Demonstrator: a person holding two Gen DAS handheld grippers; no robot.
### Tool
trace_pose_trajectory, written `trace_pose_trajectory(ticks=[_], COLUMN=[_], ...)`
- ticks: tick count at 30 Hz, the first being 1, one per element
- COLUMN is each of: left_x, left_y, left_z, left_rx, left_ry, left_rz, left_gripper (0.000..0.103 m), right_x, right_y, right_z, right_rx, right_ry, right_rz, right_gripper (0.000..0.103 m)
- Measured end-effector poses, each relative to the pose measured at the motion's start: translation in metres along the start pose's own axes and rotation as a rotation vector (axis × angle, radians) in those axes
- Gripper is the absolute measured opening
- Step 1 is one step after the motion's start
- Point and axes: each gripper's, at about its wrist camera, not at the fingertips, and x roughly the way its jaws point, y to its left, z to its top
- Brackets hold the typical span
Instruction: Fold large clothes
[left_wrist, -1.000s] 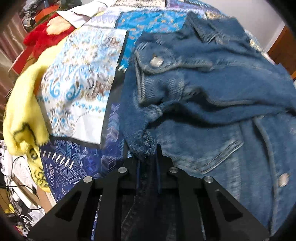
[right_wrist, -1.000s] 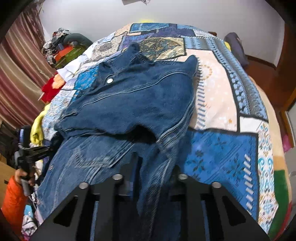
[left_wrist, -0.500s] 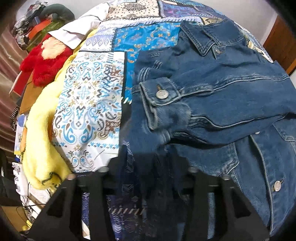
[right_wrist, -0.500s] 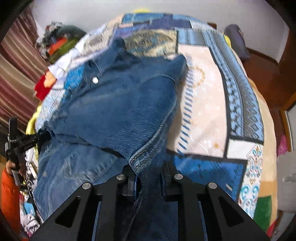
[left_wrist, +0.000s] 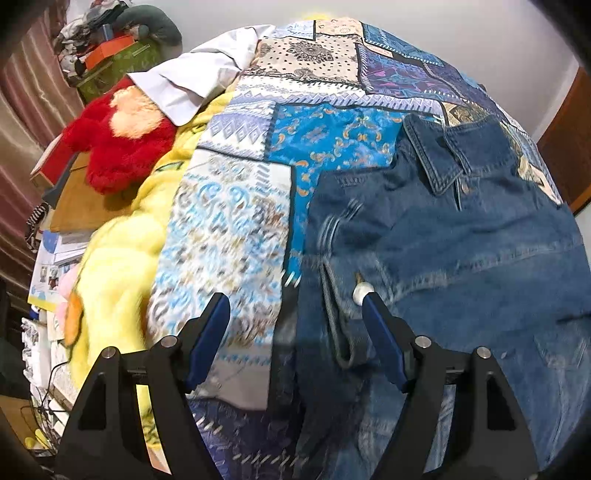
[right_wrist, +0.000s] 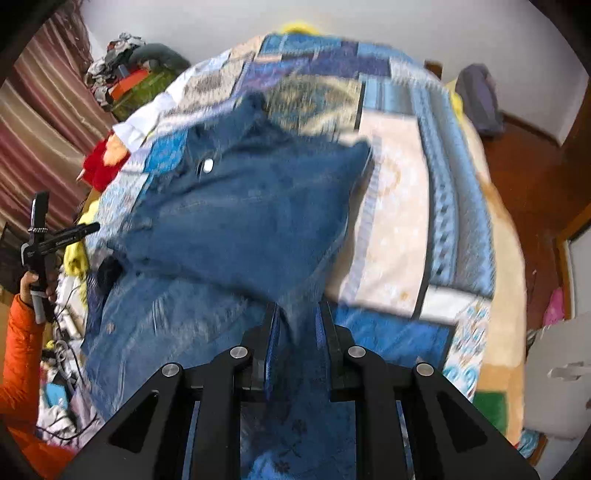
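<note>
A blue denim jacket (left_wrist: 461, 251) lies on a patchwork bedspread (left_wrist: 236, 229), its sleeves folded across the body and the collar toward the far end. My left gripper (left_wrist: 293, 302) is open and empty above the jacket's left edge, with a sleeve cuff (left_wrist: 343, 314) lying between its fingers. In the right wrist view the jacket (right_wrist: 240, 221) fills the middle. My right gripper (right_wrist: 295, 314) is nearly shut with a fold of the jacket's right edge between its fingers. The left gripper (right_wrist: 48, 236) shows at the far left there, in a hand.
A yellow blanket (left_wrist: 118, 266), a red plush toy (left_wrist: 118, 147) and a white cloth (left_wrist: 192, 81) lie along the bed's left side. Boxes and clutter (left_wrist: 48, 258) sit beyond it. A wooden floor (right_wrist: 528, 184) and a dark bundle (right_wrist: 480, 99) are to the right.
My left gripper has opened and let go of the denim edge, then drawn back. My right gripper still holds the jacket's right edge and has moved a little, the view blurring.
</note>
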Motion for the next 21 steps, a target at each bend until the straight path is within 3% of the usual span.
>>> trace_pose_trajectory(ticks=[5, 14, 17, 19, 21], left_x=[0.018, 0.080, 0.105, 0.119, 0.124], left_y=[-0.020, -0.026, -0.021, -0.018, -0.020], left_z=[0.020, 0.061, 0.071, 0.075, 0.078], left_rx=[0.053, 0.034, 0.008, -0.007, -0.006], left_ry=[0.009, 0.093, 0.124, 0.136, 0.114], left_rz=[-0.002, -0.036, -0.019, -0.033, -0.054], left_gripper=[0.074, 0.075, 0.075, 0.075, 0.075], right_x=[-0.003, 0.098, 0.130, 0.143, 0.144], right_y=[-0.012, -0.036, -0.040, -0.040, -0.040], right_z=[0.042, 0.096, 0.098, 0.097, 0.097], right_rx=[0.051, 0.106, 0.094, 0.068, 0.045], right_ry=[-0.096, 0.015, 0.054, 0.079, 0.065], right_rz=[-0.062, -0.057, -0.159, -0.187, -0.176], right_gripper=[0.015, 0.015, 0.015, 0.027, 0.029])
